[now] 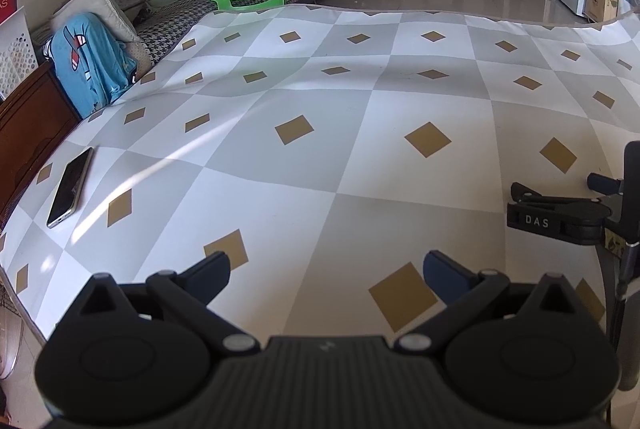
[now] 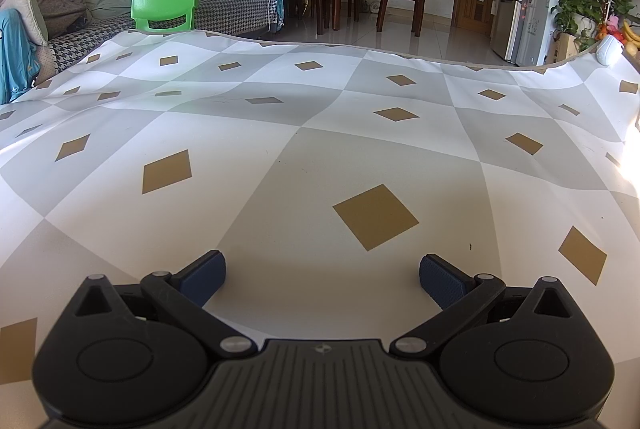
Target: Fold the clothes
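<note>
The surface point(image 1: 360, 157) wears a smooth cloth of white and grey checks with tan diamonds where the squares meet, edged in grey along its far, wavy border. A dark smartphone point(image 1: 70, 187) lies flat on it, screen up, at about nine o'clock in the left wrist view, near the left edge. In the right wrist view a white rounded object point(image 2: 609, 50) sits at two o'clock, at the far right corner.

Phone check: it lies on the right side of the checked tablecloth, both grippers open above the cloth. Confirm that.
Not quite. The phone lies on the left side of the checked tablecloth, as the left wrist view shows. The rest holds: left gripper and right gripper have their jaws open above the cloth.
</note>
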Motion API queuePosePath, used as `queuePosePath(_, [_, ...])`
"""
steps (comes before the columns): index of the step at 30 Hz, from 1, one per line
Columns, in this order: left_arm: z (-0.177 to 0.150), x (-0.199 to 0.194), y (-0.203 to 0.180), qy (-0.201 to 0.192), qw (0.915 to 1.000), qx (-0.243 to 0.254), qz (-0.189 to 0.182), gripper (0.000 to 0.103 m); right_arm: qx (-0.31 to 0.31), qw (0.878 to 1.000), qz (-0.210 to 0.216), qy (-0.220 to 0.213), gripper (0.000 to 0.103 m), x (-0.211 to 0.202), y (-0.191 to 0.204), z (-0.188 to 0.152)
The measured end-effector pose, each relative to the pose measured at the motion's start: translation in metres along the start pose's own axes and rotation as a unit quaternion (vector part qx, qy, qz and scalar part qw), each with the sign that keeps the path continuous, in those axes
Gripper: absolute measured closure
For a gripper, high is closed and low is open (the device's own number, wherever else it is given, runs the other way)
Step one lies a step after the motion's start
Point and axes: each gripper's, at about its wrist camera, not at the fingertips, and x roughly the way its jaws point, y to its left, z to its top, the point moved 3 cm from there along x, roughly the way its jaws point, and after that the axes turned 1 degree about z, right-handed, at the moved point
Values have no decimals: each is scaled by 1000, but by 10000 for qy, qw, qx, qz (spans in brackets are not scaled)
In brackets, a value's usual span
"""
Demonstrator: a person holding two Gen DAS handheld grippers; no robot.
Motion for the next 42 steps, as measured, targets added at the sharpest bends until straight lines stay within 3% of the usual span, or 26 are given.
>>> queuePosePath(12, [-1,3,8,49,10000,-66,53,0,0,10000,-1,0,0,0,0,0])
queuePosePath(30, [-3,-6,4,46,9997,55,-218,0,0,10000,-1,0,0,0,0,0])
queuePosePath(42, [-6,-6,25,76,9997,-102,-208,0,0,10000,-1,0,0,0,0,0])
